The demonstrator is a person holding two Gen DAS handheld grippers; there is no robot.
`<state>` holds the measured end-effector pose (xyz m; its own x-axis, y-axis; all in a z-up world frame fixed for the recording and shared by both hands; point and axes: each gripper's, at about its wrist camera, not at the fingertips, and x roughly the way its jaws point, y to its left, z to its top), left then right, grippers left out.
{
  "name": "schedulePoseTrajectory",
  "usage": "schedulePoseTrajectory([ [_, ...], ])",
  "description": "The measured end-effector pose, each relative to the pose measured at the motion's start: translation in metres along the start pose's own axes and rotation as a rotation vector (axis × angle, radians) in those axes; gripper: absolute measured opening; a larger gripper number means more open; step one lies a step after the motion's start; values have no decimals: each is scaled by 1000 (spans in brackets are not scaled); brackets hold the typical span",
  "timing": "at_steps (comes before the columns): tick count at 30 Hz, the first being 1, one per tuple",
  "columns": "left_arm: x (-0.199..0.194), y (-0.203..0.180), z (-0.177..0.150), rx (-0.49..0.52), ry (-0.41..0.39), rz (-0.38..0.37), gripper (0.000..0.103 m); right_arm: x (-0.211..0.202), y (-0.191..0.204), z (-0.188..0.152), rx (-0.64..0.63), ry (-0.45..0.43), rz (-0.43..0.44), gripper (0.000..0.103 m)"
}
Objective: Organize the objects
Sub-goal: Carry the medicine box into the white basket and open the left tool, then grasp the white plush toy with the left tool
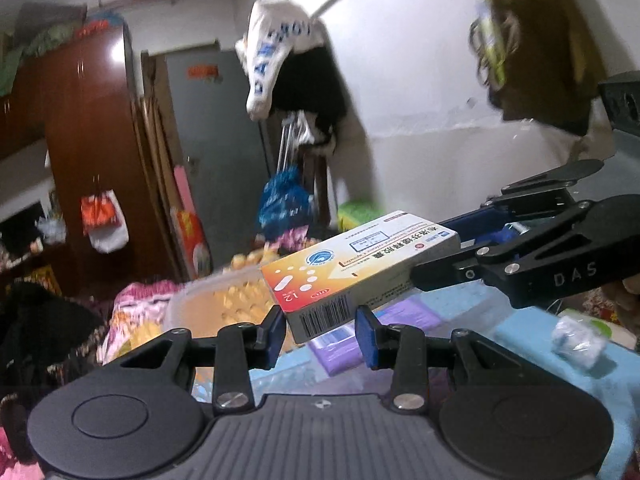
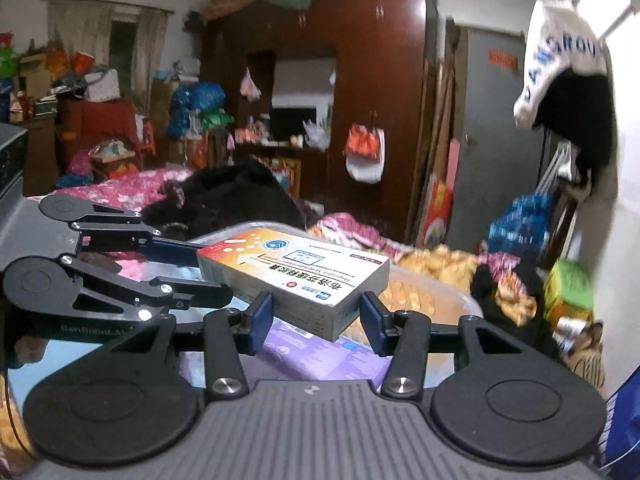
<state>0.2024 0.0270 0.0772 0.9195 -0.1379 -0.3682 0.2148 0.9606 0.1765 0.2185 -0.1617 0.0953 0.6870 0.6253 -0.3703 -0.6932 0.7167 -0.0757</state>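
Note:
A white and orange medicine box (image 1: 360,268) is held up in the air between both grippers. In the left wrist view my left gripper (image 1: 322,330) has its blue pads either side of the box's barcode end, and my right gripper (image 1: 440,264) comes in from the right and clamps the far end. In the right wrist view the box (image 2: 296,276) lies between my right gripper (image 2: 318,320) pads, and my left gripper (image 2: 196,268) grips its left end. Whether each pad touches the box is unclear.
A clear plastic tub (image 1: 216,300) of yellow items sits below the box, also seen in the right wrist view (image 2: 424,300). Purple packets (image 2: 320,356) lie on a blue surface (image 1: 532,332). A wadded white bag (image 1: 578,340) lies right. A cluttered bed, wardrobe and hanging clothes surround.

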Motion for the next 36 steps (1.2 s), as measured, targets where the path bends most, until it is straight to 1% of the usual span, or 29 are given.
schedulePoseTrajectory([
  [3,15,1,0,7,37,15,42,14,-4,-7,18,40,-4,52],
  [5,18,1,-2,10,36,27,42,18,-8,-9,35,55,-4,53],
  [7,20,0,-3,11,24,41,45,17,-11,-8,42,55,-8,54],
  [8,17,-1,-4,14,8,48,52,16,-11,-9,45,49,-15,62],
  [9,14,-4,-5,25,-8,69,70,13,-12,-8,47,44,-24,79],
  [11,2,-10,-8,55,-57,146,88,2,-13,-9,44,16,-73,100],
  [12,-4,-11,-10,64,-80,170,89,-5,-12,-10,36,-5,-104,102],
  [14,-18,-12,-13,44,-104,181,89,-24,-11,-19,21,-25,-146,103],
  [15,-26,-11,-15,21,-114,167,89,-32,-12,-24,36,-30,-153,103],
  [16,-34,-9,-16,-3,-125,151,89,-44,-13,-32,59,-44,-145,103],
  [18,-56,-6,-27,-60,-155,115,89,-67,-16,-52,100,-72,-121,103],
  [20,-72,-9,-41,-87,-165,111,89,-88,-18,-73,158,-113,-112,103],
  [22,-84,-14,-57,-80,-166,127,89,-106,-17,-99,216,-142,-89,103],
  [24,-93,-21,-76,-62,-157,148,89,-114,-10,-118,270,-160,-90,103],
  [26,-97,-23,-91,-72,-142,165,89,-112,2,-130,295,-145,-62,103],
  [28,-101,-22,-106,-101,-123,164,89,-106,16,-136,306,-128,-21,103],
  [30,-106,-20,-116,-133,-118,163,89,-96,31,-135,278,-122,19,103],
  [33,-110,-19,-128,-180,-98,171,89,-86,45,-129,242,-130,34,103],
  [36,-112,-19,-140,-195,-83,182,89,-72,53,-120,227,-123,58,103],
])
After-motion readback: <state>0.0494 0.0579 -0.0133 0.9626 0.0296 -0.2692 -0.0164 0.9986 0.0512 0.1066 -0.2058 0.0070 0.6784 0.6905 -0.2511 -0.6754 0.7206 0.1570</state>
